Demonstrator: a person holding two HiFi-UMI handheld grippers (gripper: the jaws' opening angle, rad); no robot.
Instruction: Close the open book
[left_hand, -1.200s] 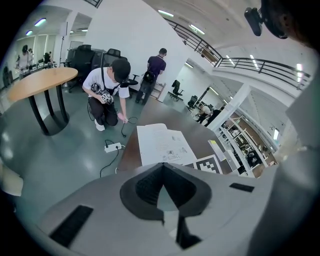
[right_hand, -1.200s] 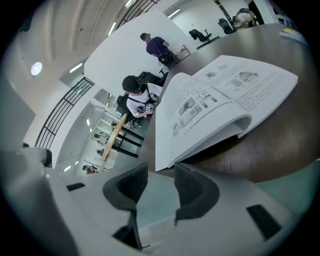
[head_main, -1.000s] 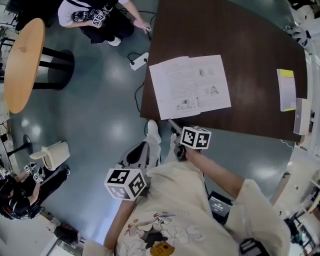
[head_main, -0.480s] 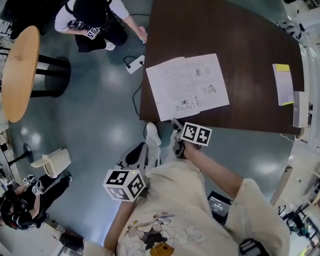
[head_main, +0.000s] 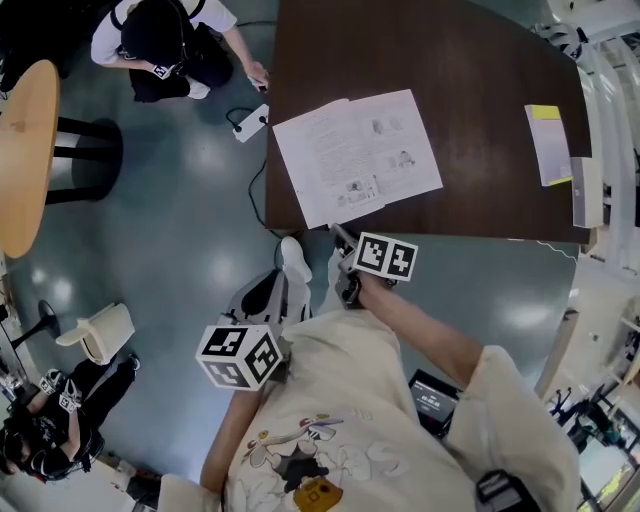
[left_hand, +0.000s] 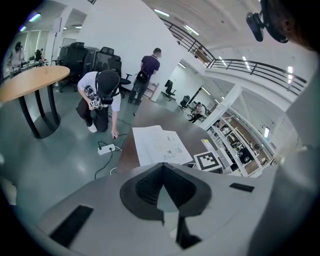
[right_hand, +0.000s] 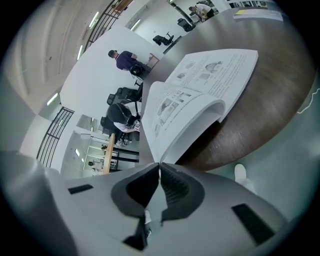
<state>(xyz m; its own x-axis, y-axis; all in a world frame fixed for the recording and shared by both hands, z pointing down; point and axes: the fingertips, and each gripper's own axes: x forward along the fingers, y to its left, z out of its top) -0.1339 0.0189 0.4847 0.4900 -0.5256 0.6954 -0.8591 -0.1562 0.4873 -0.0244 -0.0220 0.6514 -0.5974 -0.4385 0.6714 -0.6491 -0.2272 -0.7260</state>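
The open book (head_main: 355, 155) lies with white printed pages up, near the front left corner of the dark brown table (head_main: 480, 80). My right gripper (head_main: 337, 232) is at the book's near left corner. Its jaws have just been closing and now stand shut on that corner. In the right gripper view the left-hand pages (right_hand: 170, 112) arch up from the table and run into the right gripper (right_hand: 159, 164). My left gripper (head_main: 272, 298) hangs over the floor, short of the table. The left gripper (left_hand: 162, 166) is shut on nothing, with the book (left_hand: 157, 145) ahead of it.
A yellow-and-white booklet (head_main: 547, 145) and a grey slab (head_main: 585, 190) lie at the table's right edge. On the floor to the left, a person (head_main: 160, 35) crouches by a power strip (head_main: 248, 122) and its cable. A round wooden table (head_main: 25, 150) stands far left.
The right gripper's tips have come up to the book's near left corner and its jaws have shut on it. The crouching person has reached toward the power strip. The left gripper has stayed put.
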